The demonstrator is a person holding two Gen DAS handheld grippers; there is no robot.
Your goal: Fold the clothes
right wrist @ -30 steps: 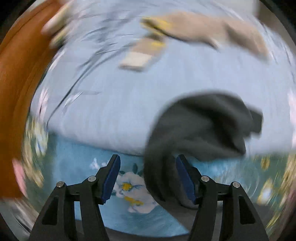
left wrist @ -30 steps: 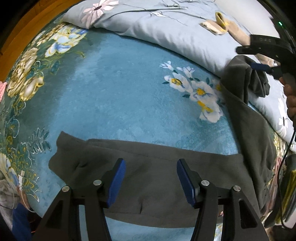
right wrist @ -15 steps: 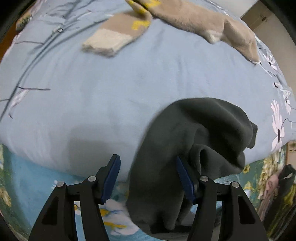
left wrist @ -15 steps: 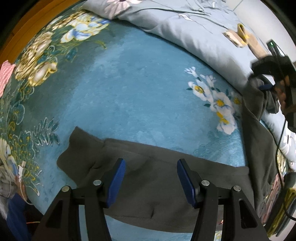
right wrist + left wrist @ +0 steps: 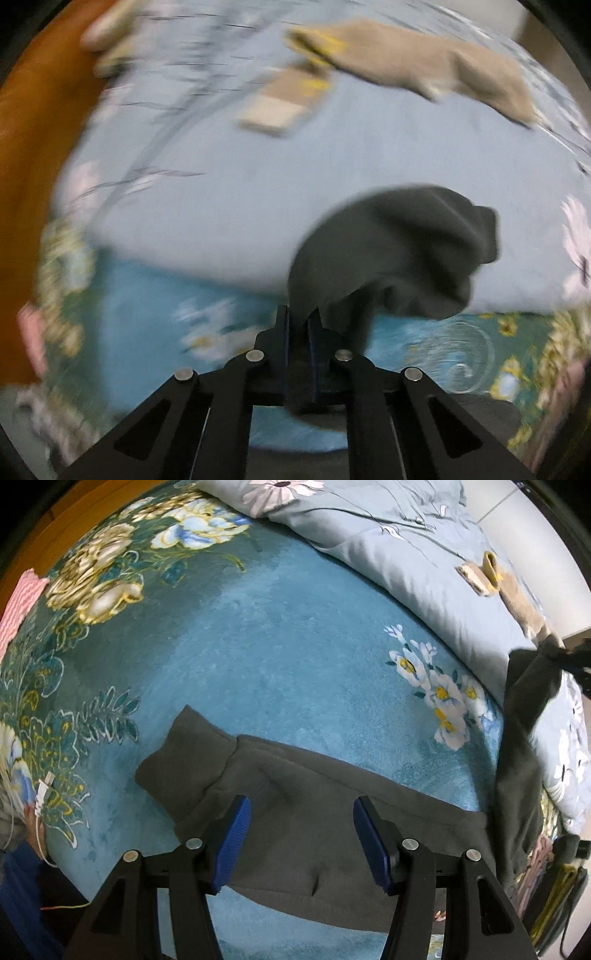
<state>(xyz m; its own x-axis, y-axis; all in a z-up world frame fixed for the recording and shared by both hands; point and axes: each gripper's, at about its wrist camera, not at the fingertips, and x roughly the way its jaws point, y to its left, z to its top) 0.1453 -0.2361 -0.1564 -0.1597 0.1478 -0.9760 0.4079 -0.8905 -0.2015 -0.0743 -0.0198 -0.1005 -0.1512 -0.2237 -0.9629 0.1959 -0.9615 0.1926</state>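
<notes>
My left tongs [image 5: 301, 843] stand wide apart with nothing between them, hovering over the flat part of the dark grey trousers [image 5: 314, 812], which lie spread on the blue flowered blanket [image 5: 277, 657] just ahead of and under the pads; a cuffed leg end sticks out ahead and to the left. Further right, my right tongs [image 5: 298, 321] are pinched together on the other end of the trousers, lifting it so the cloth hangs bunched in front of the pale blue quilt [image 5: 221, 192]. I judge the fold barely begun: one end raised, no crease laid, smoothing and further folds left.
</notes>
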